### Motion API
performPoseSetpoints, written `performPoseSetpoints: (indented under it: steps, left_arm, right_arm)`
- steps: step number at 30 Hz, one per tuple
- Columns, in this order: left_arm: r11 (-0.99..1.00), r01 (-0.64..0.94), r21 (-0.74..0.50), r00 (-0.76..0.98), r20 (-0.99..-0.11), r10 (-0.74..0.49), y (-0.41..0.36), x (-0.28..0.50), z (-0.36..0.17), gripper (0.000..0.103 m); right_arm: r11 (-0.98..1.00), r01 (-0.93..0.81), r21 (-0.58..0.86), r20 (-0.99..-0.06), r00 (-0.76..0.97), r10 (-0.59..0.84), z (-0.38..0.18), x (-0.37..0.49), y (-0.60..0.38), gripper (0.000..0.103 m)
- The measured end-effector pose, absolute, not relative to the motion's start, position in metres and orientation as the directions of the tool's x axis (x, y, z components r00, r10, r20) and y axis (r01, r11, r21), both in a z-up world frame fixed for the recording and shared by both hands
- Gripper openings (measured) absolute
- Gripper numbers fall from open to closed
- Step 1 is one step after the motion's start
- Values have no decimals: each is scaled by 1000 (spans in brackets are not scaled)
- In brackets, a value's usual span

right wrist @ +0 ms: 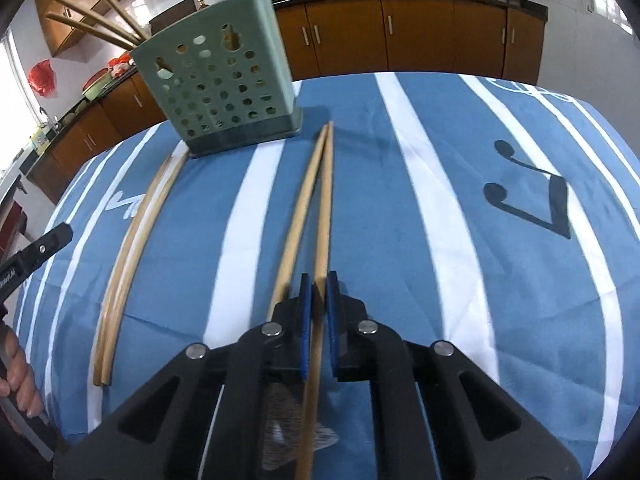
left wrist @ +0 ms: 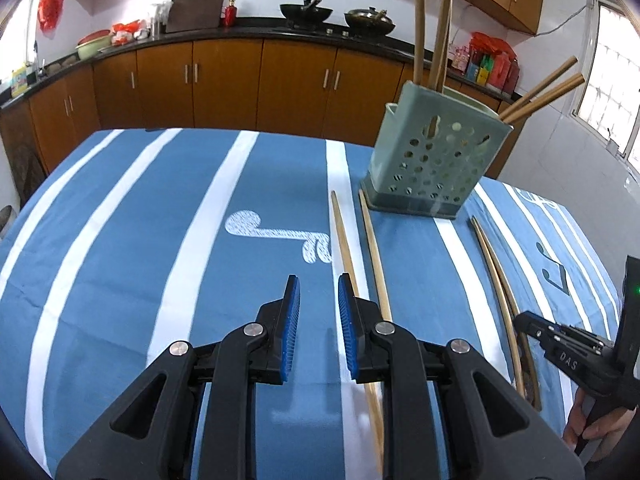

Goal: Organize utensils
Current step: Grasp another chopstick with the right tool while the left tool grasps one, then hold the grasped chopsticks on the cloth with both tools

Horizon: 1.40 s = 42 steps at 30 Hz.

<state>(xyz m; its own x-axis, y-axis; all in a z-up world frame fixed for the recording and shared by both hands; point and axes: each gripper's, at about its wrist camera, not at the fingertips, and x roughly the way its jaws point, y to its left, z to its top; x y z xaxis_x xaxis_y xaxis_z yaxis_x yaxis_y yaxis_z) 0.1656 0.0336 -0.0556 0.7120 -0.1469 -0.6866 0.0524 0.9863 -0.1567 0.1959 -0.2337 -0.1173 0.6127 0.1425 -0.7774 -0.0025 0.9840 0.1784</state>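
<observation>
A pale green perforated utensil holder (left wrist: pixel 436 160) (right wrist: pixel 224 80) stands on the blue striped tablecloth (left wrist: pixel 160 240), with several wooden sticks poking out of it. Two chopsticks (left wrist: pixel 374 256) lie in front of it. My left gripper (left wrist: pixel 318 292) hovers over them, open, with nothing between its blue pads; one chopstick runs under the right finger. Another pair of chopsticks (right wrist: pixel 320 200) lies further right. My right gripper (right wrist: pixel 318 286) is shut on the right-hand chopstick of that pair, while the other passes just outside its left finger. The right gripper (left wrist: pixel 524 322) also shows at the edge of the left wrist view.
Brown kitchen cabinets (left wrist: pixel 224 80) and a dark counter with woks (left wrist: pixel 306 10) run behind the table. A window (left wrist: pixel 612 88) is at the right. A person's hand (right wrist: pixel 20 372) holds the left gripper (right wrist: pixel 60 234). The cloth drops off at the table's far edge.
</observation>
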Motion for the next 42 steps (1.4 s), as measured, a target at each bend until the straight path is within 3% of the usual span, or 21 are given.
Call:
performPoseSetpoints:
  steps: [7, 20, 25, 31, 42]
  left_arm:
    - [976, 97, -193, 670, -713, -208, 22, 168, -68, 20]
    - [984, 144, -107, 606, -776, -173, -4, 174, -94, 8]
    - [989, 127, -70, 613, -779, -134, -3, 176, -95, 7]
    - [997, 24, -73, 619, -782, -72, 25, 192, -94, 7]
    - [994, 4, -111, 638, -765, -88, 38, 197, -94, 7]
  right_arm:
    - [974, 154, 167, -779, 626, 34, -117, 200, -272, 8]
    - [981, 117, 156, -772, 634, 47, -118, 199, -268, 8]
    - [983, 99, 157, -771, 634, 59, -118, 198, -265, 12]
    - [986, 76, 145, -767, 639, 63, -118, 200, -262, 8]
    - [990, 73, 122, -754, 655, 45, -119, 222, -265, 8]
